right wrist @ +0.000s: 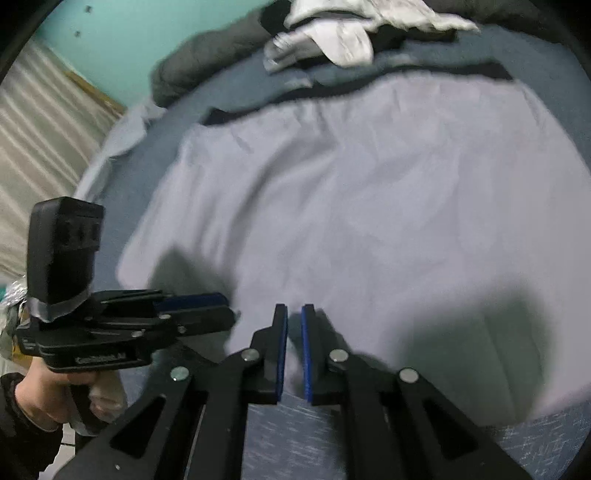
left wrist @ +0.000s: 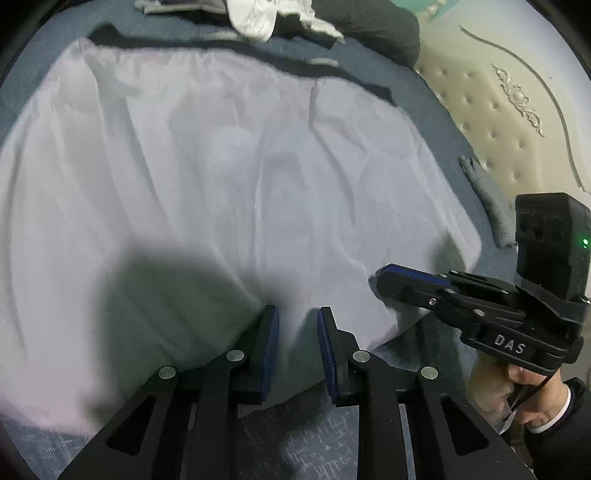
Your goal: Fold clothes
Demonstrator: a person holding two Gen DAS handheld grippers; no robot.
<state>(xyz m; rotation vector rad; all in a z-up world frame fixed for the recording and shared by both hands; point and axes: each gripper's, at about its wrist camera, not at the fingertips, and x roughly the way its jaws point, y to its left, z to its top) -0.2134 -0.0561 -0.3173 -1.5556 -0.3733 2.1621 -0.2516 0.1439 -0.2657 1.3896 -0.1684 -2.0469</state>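
A pale lilac garment [left wrist: 207, 177] lies spread flat on the blue bed sheet [left wrist: 306, 435], filling most of both views [right wrist: 369, 192]. My left gripper [left wrist: 297, 312] sits at the garment's near hem with its blue pads [left wrist: 271, 343] apart and a ridge of the fabric between them, not pinched. To its right, my right gripper [left wrist: 380, 277] reaches onto the same hem. In the right wrist view the right gripper [right wrist: 294, 308] has its pads nearly together on a thin fold of the hem. The left gripper [right wrist: 221, 308] shows there at the left, held by a hand.
A heap of white and grey clothes [left wrist: 258, 18] and a dark grey bundle [left wrist: 373, 29] lie at the far end of the bed. A black strip of cloth [left wrist: 162, 40] shows beyond the garment's far edge. A tufted cream headboard [left wrist: 498, 122] and a small grey cloth [left wrist: 487, 199] stand to the right.
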